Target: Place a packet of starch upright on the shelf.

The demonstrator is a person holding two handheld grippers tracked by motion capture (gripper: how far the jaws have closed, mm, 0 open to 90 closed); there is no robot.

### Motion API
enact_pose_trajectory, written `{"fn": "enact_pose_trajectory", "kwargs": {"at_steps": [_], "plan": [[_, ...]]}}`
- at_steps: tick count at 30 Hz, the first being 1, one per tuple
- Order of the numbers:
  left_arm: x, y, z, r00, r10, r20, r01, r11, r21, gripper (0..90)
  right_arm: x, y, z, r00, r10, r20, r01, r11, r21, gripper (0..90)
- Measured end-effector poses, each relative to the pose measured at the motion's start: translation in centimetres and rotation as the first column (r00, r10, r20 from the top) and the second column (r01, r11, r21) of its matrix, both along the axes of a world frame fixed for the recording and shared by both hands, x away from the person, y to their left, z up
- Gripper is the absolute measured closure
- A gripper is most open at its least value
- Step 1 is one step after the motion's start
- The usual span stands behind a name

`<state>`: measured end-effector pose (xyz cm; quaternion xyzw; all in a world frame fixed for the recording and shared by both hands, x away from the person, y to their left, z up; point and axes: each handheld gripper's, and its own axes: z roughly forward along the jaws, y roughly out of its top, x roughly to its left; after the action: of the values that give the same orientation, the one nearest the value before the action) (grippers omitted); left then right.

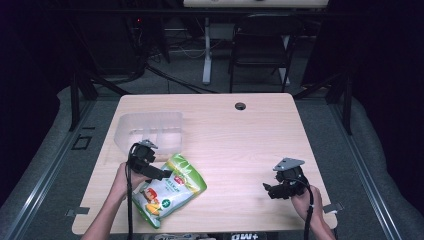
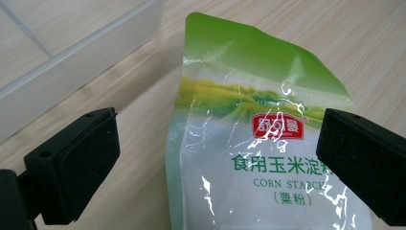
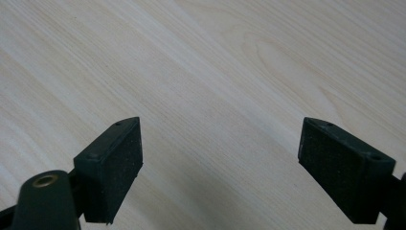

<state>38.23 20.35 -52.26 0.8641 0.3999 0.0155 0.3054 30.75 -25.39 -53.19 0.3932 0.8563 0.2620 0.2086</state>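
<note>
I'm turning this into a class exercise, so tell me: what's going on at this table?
A person holds a gripper in each hand. The left gripper hangs open over a green corn starch pouch lying flat on the wooden table, jaws on either side, not yet closed on it. A clear plastic bin sits just behind it. The right gripper is open over bare wood.

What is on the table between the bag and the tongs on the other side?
Nothing. In the high view, only bare wooden table lies between the corn starch bag and the right tongs, which are open above plain wood.
</note>
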Motion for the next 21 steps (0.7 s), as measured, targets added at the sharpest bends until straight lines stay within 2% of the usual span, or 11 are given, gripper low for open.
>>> {"fn": "enact_pose_trajectory", "kwargs": {"at_steps": [8, 17, 21], "plan": [[0.9, -0.7, -0.6, 0.9995, -0.016, -0.027, 0.016, 0.9998, -0.013, 2.1, 0.0, -0.1, 0.0, 1.0, 0.001, -0.001, -0.001, 1.0, 0.005, 14.8], [1.8, -1.4, -1.3, 0.9974, -0.05, -0.052, 0.05, 0.9987, 0.001, 5.7, 0.0, -0.1, 0.0, 1.0, 0.002, 0.001, -0.002, 1.0, 0.002, 14.8], [2.2, -1.9, -1.9, 0.9961, -0.05, -0.073, 0.051, 0.9986, 0.016, 11.5, 0.0, -0.1, 0.0, 1.0, 0.003, -0.001, -0.003, 1.0, 0.003, 14.8]]}}
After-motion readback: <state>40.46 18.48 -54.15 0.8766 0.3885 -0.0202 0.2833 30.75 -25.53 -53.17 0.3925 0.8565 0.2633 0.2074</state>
